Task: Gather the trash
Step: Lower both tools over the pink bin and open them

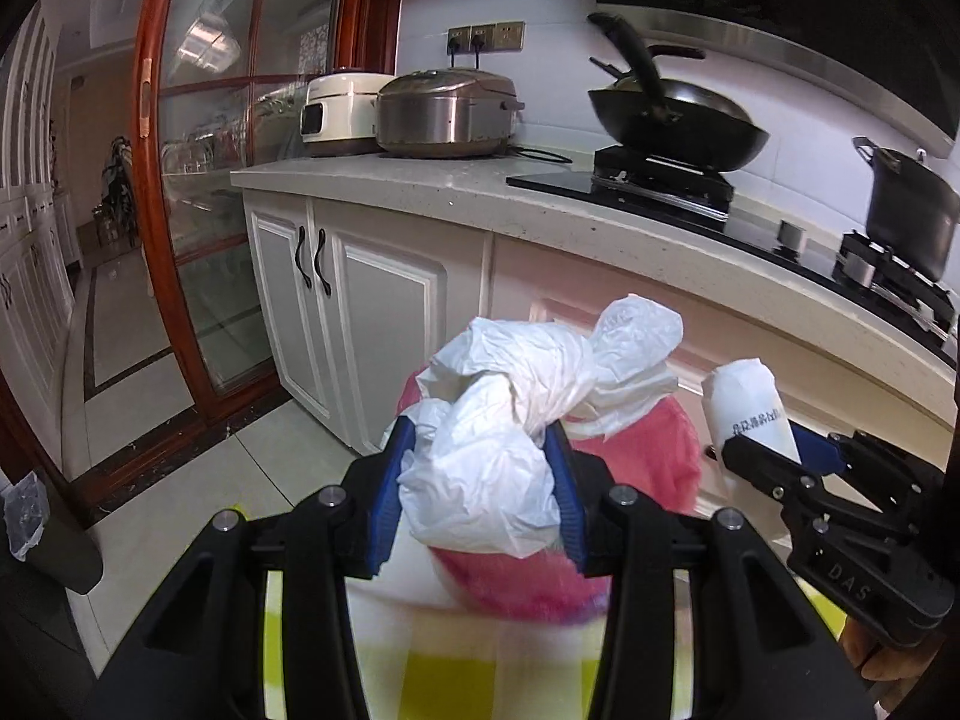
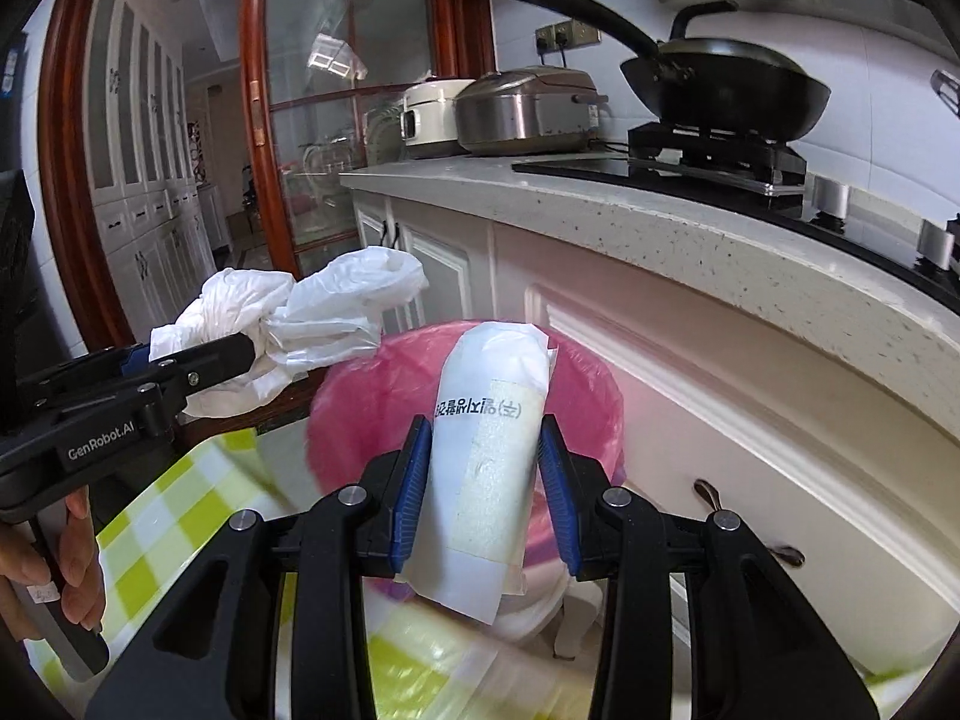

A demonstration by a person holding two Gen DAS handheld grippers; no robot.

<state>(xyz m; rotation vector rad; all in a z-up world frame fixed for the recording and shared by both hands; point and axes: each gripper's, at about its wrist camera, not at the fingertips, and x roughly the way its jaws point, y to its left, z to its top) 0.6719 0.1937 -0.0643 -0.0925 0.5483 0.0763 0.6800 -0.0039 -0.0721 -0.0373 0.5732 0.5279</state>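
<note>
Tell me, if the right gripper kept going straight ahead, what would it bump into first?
Probably the pink bin bag. The right gripper, clamped on a white roll, points at its opening, though depth is hard to judge.

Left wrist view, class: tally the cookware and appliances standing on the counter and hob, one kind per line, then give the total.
Rice cookers: 2, white rice cooker and steel rice cooker
Woks: 1, black wok
Stockpots: 1, dark stockpot
Total: 4
</note>
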